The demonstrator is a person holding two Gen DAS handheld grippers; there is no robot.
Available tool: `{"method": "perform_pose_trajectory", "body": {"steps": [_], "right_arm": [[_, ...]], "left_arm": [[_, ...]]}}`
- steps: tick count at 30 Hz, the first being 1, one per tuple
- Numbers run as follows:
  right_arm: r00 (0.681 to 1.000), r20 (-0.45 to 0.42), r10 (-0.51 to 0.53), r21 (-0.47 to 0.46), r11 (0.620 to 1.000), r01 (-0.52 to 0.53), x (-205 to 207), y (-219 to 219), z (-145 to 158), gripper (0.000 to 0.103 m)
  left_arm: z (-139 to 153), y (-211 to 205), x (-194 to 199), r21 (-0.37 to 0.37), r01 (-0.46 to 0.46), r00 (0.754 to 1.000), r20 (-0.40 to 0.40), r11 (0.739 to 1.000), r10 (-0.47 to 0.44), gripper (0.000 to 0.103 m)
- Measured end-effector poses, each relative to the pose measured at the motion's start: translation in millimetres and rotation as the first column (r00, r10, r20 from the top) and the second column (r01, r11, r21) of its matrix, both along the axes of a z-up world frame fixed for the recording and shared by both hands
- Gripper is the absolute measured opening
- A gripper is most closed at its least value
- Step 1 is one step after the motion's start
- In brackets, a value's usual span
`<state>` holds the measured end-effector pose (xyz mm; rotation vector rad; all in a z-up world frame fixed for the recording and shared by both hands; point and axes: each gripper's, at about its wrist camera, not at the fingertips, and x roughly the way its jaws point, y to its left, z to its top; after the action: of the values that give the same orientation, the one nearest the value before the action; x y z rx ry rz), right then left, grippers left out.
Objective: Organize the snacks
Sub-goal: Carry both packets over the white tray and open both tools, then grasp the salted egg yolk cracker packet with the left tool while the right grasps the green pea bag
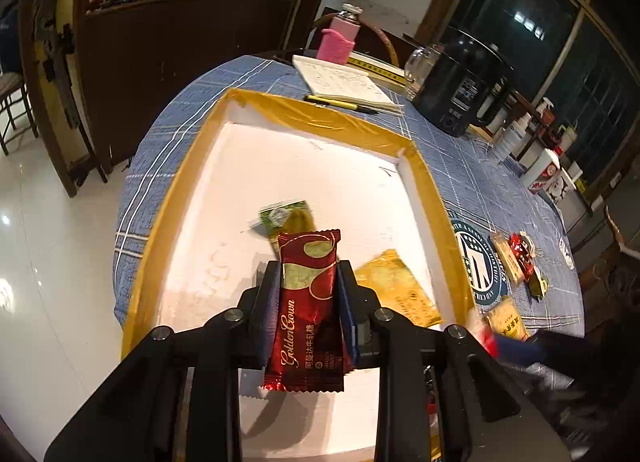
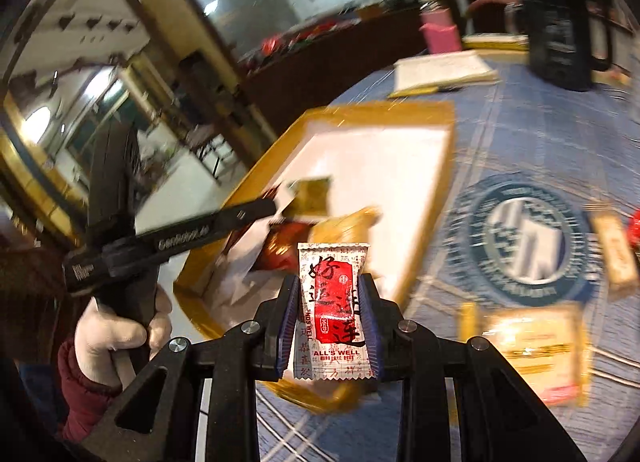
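My left gripper (image 1: 307,274) is shut on a dark red Golden Crown candy packet (image 1: 307,302) and holds it above the white foam tray with a gold taped rim (image 1: 188,165). In the tray lie a green packet (image 1: 286,215) and a gold packet (image 1: 396,286). My right gripper (image 2: 330,286) is shut on a white and red "All's Well" packet (image 2: 334,310) above the tray's near corner (image 2: 320,398). The left gripper's body (image 2: 176,242) shows in the blurred right wrist view, over the tray.
Loose snacks lie on the blue checked tablecloth right of the tray: a tan bar (image 1: 508,258), a red packet (image 1: 522,250), a yellow packet (image 1: 506,320). A notebook (image 1: 344,79), pen (image 1: 340,103), pink-sleeved bottle (image 1: 338,39), glass jar (image 1: 420,67) and black kettle (image 1: 460,85) stand at the back.
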<state>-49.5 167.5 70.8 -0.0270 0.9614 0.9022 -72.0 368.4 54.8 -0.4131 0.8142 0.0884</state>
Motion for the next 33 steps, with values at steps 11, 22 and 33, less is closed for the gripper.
{"method": "perform_pose_trajectory", "body": {"steps": [11, 22, 33], "right_arm": [[0.999, 0.015, 0.041, -0.018, 0.999, -0.040, -13, 23, -11, 0.037], [0.973, 0.118, -0.200, 0.045, 0.980, 0.196, -2, -120, 16, 0.047], [0.881, 0.074, -0.468, 0.055, 0.884, 0.465, 12, -291, -5, 0.050]], "left_arm": [[13, 10, -29, -0.128, -0.088, 0.991, 0.084, 0.988, 0.100, 0.042], [45, -69, -82, -0.126, 0.001, 0.966, 0.257, 0.992, 0.031, 0.058], [30, -176, -56, -0.078, 0.192, 0.974, 0.137, 0.978, -0.180, 0.057]]}}
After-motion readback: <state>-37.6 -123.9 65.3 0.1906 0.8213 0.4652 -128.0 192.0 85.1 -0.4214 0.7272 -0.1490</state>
